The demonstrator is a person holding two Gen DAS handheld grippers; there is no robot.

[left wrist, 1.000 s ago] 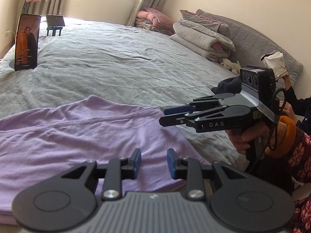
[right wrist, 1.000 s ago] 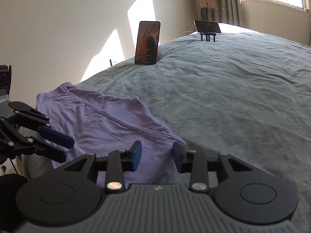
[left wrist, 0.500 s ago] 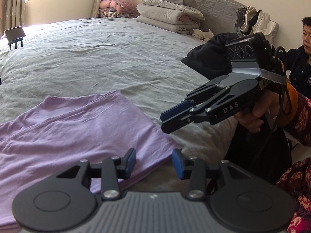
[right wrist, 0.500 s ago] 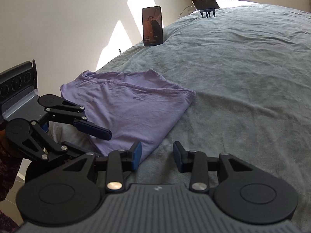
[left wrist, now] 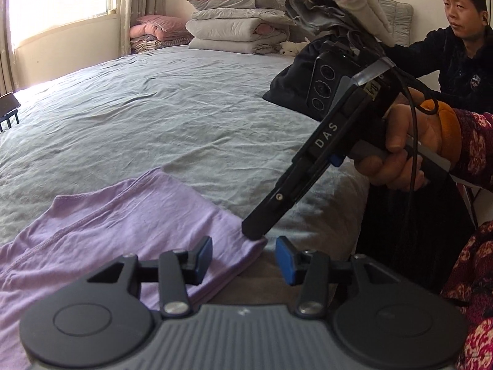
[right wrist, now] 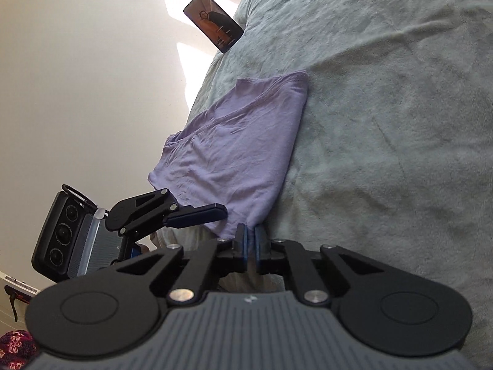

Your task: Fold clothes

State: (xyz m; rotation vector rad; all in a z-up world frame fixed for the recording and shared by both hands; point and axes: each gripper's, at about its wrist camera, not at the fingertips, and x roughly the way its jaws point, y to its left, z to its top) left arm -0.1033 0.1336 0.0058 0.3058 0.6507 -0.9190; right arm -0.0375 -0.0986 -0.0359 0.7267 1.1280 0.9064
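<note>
Lilac cotton garment (left wrist: 129, 215) on grey bed (left wrist: 185, 117) — right gripper (right wrist: 250, 240) just pinched shut on near corner; left gripper (left wrist: 243, 256) opening, empty — fold may start.

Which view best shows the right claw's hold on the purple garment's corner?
The left wrist view: the right claw appears side-on, its shut tip on the purple garment corner at the bed edge. The right wrist view shows its blue pads nearly together, having just been closing, with fabric meeting them.

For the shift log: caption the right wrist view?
Right gripper pinching the purple garment's near corner on the grey bed; left gripper open alongside.
</note>
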